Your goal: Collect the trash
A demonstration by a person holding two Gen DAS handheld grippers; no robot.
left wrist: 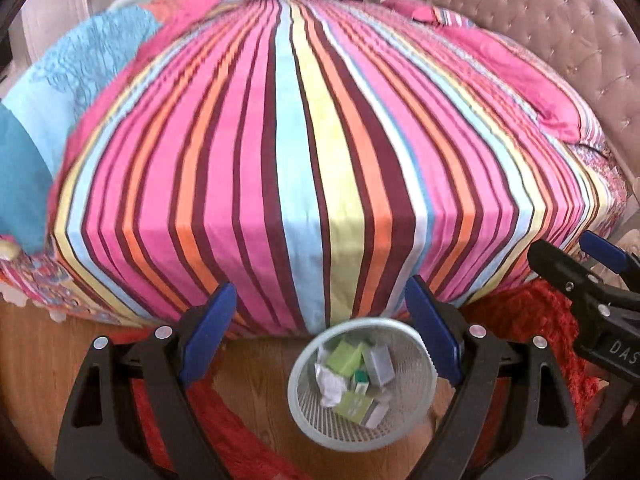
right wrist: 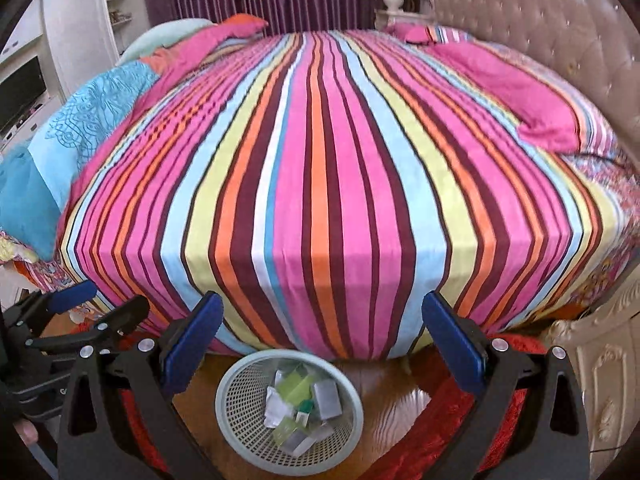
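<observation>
A pale green mesh wastebasket (left wrist: 298,380) stands on the wooden floor at the foot of the striped bed; it also shows in the right wrist view (right wrist: 236,412). Inside lie green and grey small boxes (left wrist: 378,364) and crumpled white paper (left wrist: 330,384), seen in the right wrist view too (right wrist: 326,398). My left gripper (left wrist: 320,328) is open and empty, held above and just in front of the basket. My right gripper (right wrist: 320,340) is open and empty above the basket. Each gripper shows at the edge of the other's view: the right one (left wrist: 576,256), the left one (right wrist: 112,300).
The bed (left wrist: 304,160) with a striped cover fills the view ahead, with pink pillows (left wrist: 520,76) and a blue quilt (left wrist: 68,80) on it. A red rug (left wrist: 536,320) lies beside the basket. A tufted headboard (right wrist: 540,24) stands right, a carved nightstand (right wrist: 600,380) at the lower right.
</observation>
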